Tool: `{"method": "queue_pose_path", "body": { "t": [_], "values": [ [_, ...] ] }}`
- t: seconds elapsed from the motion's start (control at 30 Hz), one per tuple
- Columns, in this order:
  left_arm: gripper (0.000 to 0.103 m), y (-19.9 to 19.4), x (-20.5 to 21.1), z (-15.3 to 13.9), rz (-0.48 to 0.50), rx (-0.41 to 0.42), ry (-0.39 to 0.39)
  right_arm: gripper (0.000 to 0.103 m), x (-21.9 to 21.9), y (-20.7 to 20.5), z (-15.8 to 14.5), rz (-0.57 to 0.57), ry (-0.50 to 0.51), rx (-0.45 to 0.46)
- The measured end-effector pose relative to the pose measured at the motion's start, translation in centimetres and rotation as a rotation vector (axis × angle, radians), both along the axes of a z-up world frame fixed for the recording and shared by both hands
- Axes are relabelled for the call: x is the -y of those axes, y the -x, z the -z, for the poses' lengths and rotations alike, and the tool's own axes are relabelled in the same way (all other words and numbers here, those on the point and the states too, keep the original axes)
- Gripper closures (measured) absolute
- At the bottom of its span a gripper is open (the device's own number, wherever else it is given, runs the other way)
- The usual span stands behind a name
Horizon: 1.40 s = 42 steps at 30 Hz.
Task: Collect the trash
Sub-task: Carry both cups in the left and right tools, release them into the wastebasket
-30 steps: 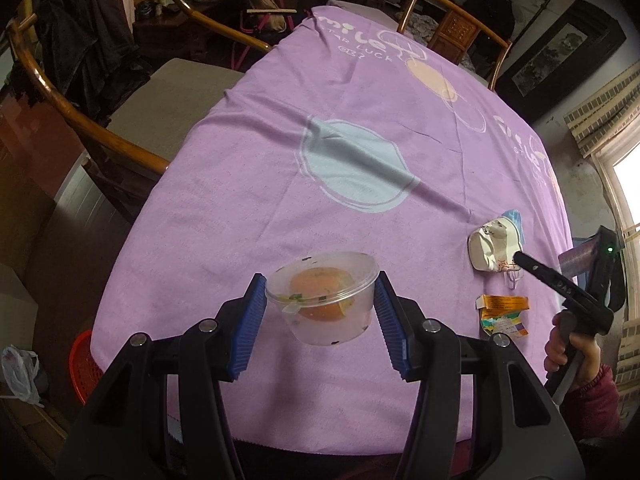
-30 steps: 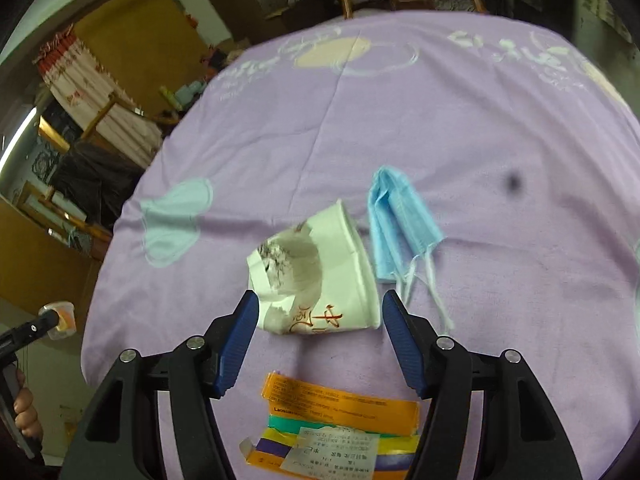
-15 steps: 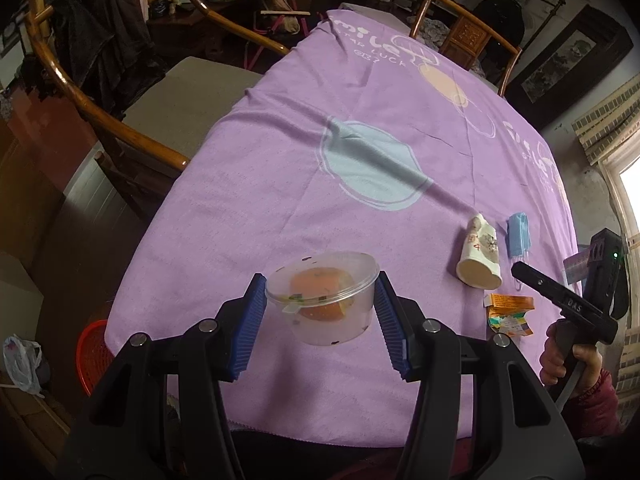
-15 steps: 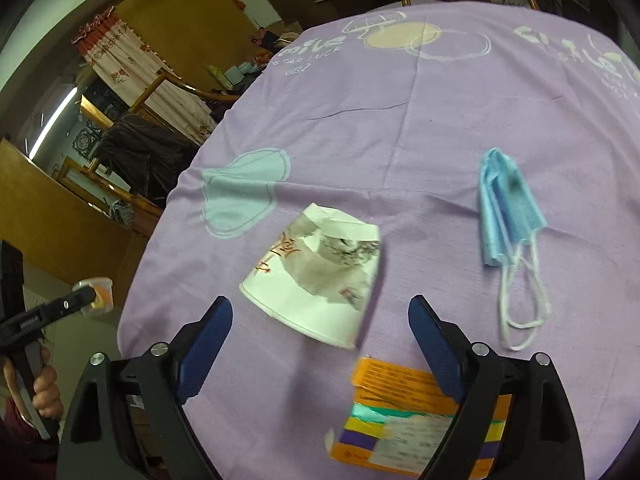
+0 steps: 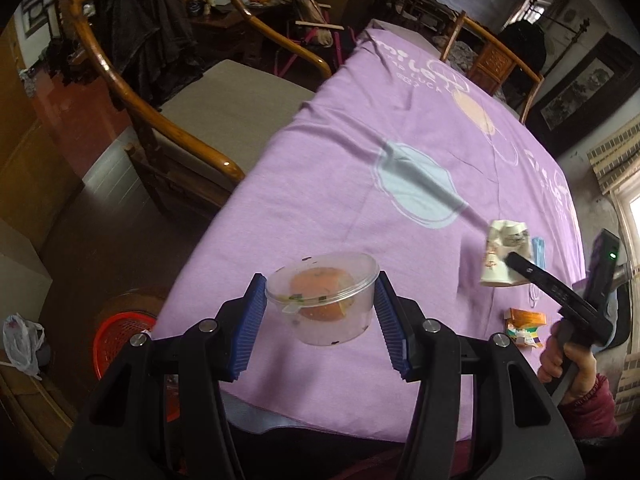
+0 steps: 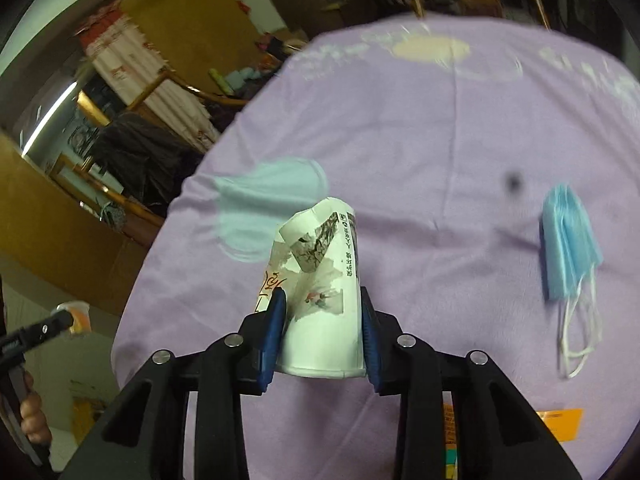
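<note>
1. Since the earlier frames, the right gripper (image 6: 322,334) has swung in over the crumpled white paper cup with printed pictures (image 6: 320,292). That cup lay loose on the lilac tablecloth (image 6: 440,152) between wide jaws; it now sits between the blue pads, and the jaws are closing with its sides touching both.
2. The cup's long axis runs away from the gripper toward the upper middle of the right wrist frame, with its open rim nearest the camera and its crushed base pointing away. The pads meet it across its width, near the rim.
3. The left gripper (image 5: 320,318) holds a clear round plastic tub with orange food scraps inside (image 5: 324,300), the pads pressed on opposite sides, at lower centre of the left wrist frame.
4. Other trash lies on the cloth: a folded light-blue face mask with white ear loops (image 6: 568,248) at the right of the right wrist frame, well apart from the cup, and an orange and yellow printed wrapper (image 5: 524,324) just below the gripper.
5. A red plastic basket (image 5: 124,340) stands on the floor at lower left of the left wrist frame, nearer the left hand; I judge it the likely destination.
</note>
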<state>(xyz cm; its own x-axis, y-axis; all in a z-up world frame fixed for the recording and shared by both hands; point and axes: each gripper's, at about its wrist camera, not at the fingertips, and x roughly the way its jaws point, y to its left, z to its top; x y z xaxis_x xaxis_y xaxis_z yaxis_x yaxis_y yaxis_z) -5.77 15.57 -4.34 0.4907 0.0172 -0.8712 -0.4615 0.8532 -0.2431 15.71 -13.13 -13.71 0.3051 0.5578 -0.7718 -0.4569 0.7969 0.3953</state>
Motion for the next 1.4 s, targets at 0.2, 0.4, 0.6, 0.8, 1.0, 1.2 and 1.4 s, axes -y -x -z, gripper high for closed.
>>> {"method": "queue_pose_path", "body": {
  "t": [0.2,0.4,0.6,0.8,1.0,1.2,1.4],
  "values": [
    [0.049,4.0,-4.2,0.1,-0.089,0.005,-0.012,0.067,-1.7,1.3,-3.9,-0.044,-0.066,0.036],
    [0.049,10.3,-9.2,2.1,-0.214,-0.042,-0.006,0.067,-5.9,2.9,-5.7,-0.109,-0.085,0.025],
    [0.046,16.2,-12.6,4.7,-0.295,-0.119,0.023,0.067,-11.0,5.9,-7.5,-0.21,-0.073,0.042],
    [0.023,20.8,-14.5,4.8,-0.385,-0.117,0.024,0.067,-16.6,9.4,-8.8,-0.343,-0.059,0.043],
    [0.021,26.0,-15.4,3.7,-0.488,-0.101,0.011,0.066,-23.3,14.2,-9.2,-0.533,-0.048,0.016],
    [0.019,31.9,-15.8,3.4,-0.612,-0.116,0.0,0.066,-29.7,20.1,-9.1,-0.766,-0.024,-0.01],
    [0.018,37.1,-15.1,2.9,-0.711,-0.147,-0.012,0.066,-35.2,25.5,-8.9,-0.935,0.006,-0.033]
  ]
}}
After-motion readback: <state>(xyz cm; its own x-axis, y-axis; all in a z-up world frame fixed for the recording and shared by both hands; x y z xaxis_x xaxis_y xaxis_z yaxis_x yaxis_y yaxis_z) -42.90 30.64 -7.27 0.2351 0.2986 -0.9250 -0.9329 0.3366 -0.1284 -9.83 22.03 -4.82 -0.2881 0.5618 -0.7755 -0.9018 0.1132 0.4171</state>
